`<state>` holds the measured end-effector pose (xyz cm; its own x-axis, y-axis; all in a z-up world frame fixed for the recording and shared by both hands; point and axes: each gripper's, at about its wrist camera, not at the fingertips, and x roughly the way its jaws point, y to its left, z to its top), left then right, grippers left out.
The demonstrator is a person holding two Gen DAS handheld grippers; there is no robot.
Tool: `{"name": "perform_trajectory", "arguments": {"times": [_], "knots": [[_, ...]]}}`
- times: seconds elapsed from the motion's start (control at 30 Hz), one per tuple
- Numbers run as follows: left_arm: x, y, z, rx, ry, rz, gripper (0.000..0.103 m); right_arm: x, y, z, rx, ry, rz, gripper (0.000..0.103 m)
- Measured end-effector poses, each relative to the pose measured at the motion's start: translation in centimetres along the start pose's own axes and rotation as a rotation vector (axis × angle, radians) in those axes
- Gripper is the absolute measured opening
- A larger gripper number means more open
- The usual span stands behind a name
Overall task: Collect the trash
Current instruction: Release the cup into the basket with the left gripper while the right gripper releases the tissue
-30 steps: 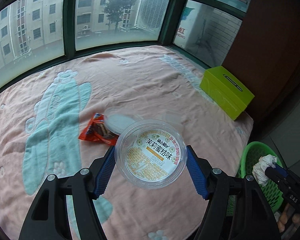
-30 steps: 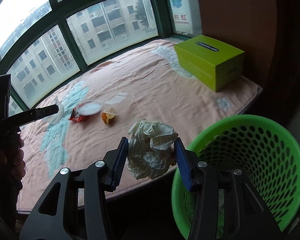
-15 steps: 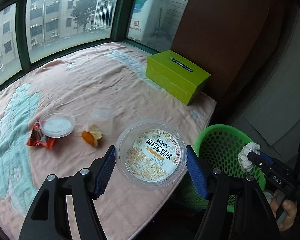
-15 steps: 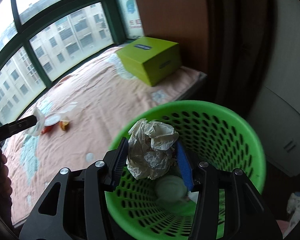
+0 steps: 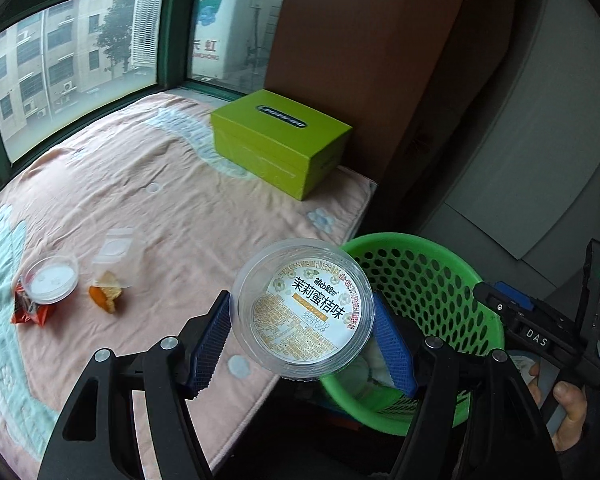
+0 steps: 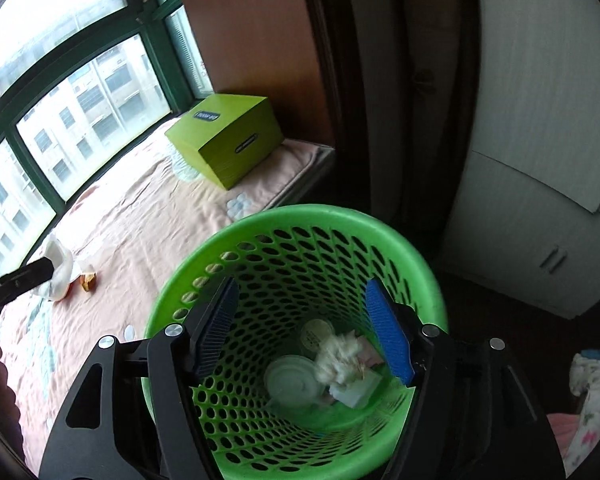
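My left gripper (image 5: 302, 334) is shut on a clear plastic cup (image 5: 304, 308) with a printed label, held above the bed's edge just left of the green basket (image 5: 476, 312). My right gripper (image 6: 304, 330) is open and empty over the green basket (image 6: 188, 292); a crumpled white tissue (image 6: 340, 358) lies at the bottom among lids and paper. On the pink blanket (image 5: 172, 184) lie a clear lid (image 5: 52, 278) on a red wrapper (image 5: 30, 312), an orange peel (image 5: 104, 294) and a clear plastic piece (image 5: 116, 246).
A lime-green box (image 5: 280, 144) stands at the blanket's far right corner, next to a brown wall panel (image 5: 360, 60). Windows run behind the bed. White cabinet doors (image 6: 540, 160) stand right of the basket. A floral cloth (image 6: 592, 396) lies on the floor.
My right gripper opened and dropped the crumpled tissue into the basket. My left gripper carried the cup right, toward the basket.
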<state>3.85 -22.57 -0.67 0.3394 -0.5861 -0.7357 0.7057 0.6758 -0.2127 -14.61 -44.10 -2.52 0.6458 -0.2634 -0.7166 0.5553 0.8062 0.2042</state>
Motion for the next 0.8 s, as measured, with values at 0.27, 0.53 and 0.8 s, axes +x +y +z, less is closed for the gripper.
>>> {"name": "perform_trajectory", "arguments": {"times": [0.27, 0.53, 0.8], "knots": [[2.4, -4.0, -0.5, 0.068, 0.057, -0.030, 0.067, -1.1, -0.7, 0.3, 0.021, -0.040, 0.010, 0.072], [4.3, -6.9, -1.3, 0.122, 0.112, -0.055, 0.067, -1.8, -1.3, 0.5, 0.043, -0.067, 0.022, 0.075], [5.0, -8.3, -1.6, 0.140, 0.125, -0.082, 0.077, -2.1, -1.5, 0.4, 0.051, -0.072, 0.026, 0.076]]}}
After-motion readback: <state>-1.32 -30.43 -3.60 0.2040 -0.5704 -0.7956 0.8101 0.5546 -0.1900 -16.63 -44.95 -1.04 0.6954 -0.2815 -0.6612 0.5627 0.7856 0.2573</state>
